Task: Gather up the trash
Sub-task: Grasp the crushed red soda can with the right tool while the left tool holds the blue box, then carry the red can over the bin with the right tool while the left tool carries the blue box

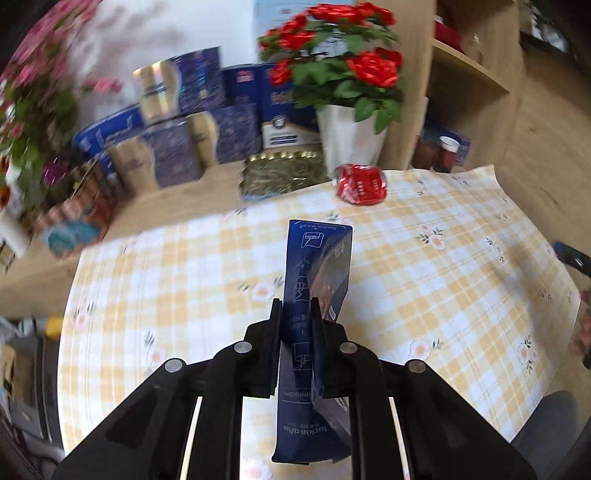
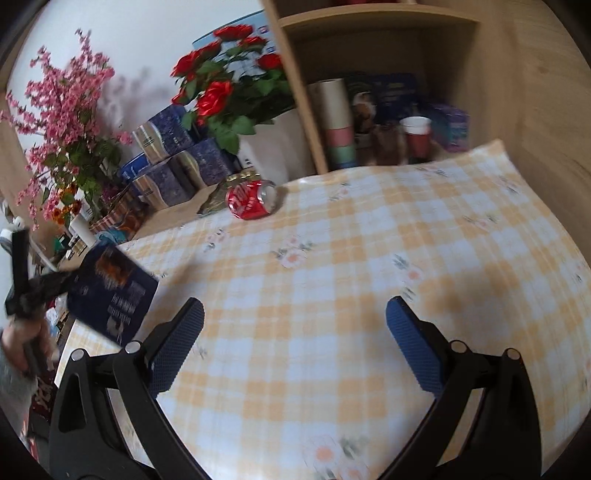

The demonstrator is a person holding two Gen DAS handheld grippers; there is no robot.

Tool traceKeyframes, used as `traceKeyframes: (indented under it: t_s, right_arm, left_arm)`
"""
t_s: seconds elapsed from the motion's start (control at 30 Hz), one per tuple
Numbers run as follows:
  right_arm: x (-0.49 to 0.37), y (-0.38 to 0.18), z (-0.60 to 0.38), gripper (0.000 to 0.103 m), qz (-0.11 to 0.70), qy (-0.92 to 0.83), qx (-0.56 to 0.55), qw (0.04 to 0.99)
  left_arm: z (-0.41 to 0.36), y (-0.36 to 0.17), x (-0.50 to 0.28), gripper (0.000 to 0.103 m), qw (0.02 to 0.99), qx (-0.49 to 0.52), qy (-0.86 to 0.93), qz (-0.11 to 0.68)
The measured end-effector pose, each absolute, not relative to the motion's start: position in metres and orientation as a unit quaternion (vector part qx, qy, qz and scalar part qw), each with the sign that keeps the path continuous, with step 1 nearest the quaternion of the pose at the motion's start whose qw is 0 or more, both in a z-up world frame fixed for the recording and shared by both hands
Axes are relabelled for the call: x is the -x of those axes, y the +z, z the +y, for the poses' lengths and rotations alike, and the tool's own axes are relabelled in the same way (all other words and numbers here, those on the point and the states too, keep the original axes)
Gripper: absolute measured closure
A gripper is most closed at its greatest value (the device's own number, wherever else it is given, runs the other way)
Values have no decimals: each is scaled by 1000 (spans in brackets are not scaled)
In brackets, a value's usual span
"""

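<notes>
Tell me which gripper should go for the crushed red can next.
Right. The right gripper is open and holds nothing, and the can lies ahead of it on the tablecloth. The left gripper is shut on a blue coffee box.

White wall [image 2: 122, 40], wooden shelf unit [image 2: 376, 22], checked tablecloth [image 2: 369, 258]

One blue coffee carton [image 1: 314, 295] and one crushed red can [image 1: 360, 183] at the far edge of one checked tablecloth [image 1: 443, 277]; two grippers, the left gripper [image 1: 295, 306] and the right gripper [image 2: 294, 314]. One pot of red roses [image 1: 332, 55] far behind the can; one spray of pink blossom [image 2: 62, 110] far left; one red paper cup [image 2: 417, 134] on the far right shelf; the blue boxes [image 1: 173, 147] are too blurred to count.
</notes>
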State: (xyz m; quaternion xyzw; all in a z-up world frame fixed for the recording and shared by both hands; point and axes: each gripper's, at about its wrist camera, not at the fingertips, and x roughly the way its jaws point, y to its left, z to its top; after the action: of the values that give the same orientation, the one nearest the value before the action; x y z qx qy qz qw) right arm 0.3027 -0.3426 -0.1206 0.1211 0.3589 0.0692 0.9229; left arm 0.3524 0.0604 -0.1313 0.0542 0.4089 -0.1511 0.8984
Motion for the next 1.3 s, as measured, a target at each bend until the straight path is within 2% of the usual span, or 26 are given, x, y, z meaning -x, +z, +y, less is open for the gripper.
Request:
traceKeyframes:
  t_s: [0.2, 0.23, 0.4, 0.67, 0.77, 0.8, 0.83, 0.87, 1.3]
  right_arm:
    - [-420, -138, -318, 7, 353, 86, -169, 916]
    - [-434, -141, -316, 12, 352, 84, -172, 916]
    - [-529, -167, -294, 21, 364, 56, -181, 912]
    - [-600, -203, -265, 42, 386, 28, -173, 906]
    - [-612, -210, -259, 53, 401, 20, -172, 899]
    - [-613, -211, -256, 61, 405, 21, -173, 898]
    - [-614, -213, -254, 73, 411, 22, -171, 895]
    - [-614, -214, -251, 79, 421, 20, -162, 892]
    - [-499, -155, -263, 80, 369, 65, -180, 909]
  left_arm:
    - [91, -135, -339, 89, 908, -25, -134, 396]
    - [97, -134, -338, 89, 910, -15, -131, 393]
    - [131, -128, -336, 89, 918, 61, -112, 375]
    - [162, -127, -327, 89, 919, 119, -97, 362]
    - [165, -129, -324, 89, 919, 123, -96, 363]
    - [165, -129, -323, 89, 919, 122, -95, 363]
    - [165, -129, -322, 89, 919, 121, -95, 363]
    - [166, -129, -321, 89, 919, 122, -96, 362]
    - [148, -105, -282, 89, 922, 110, -113, 353]
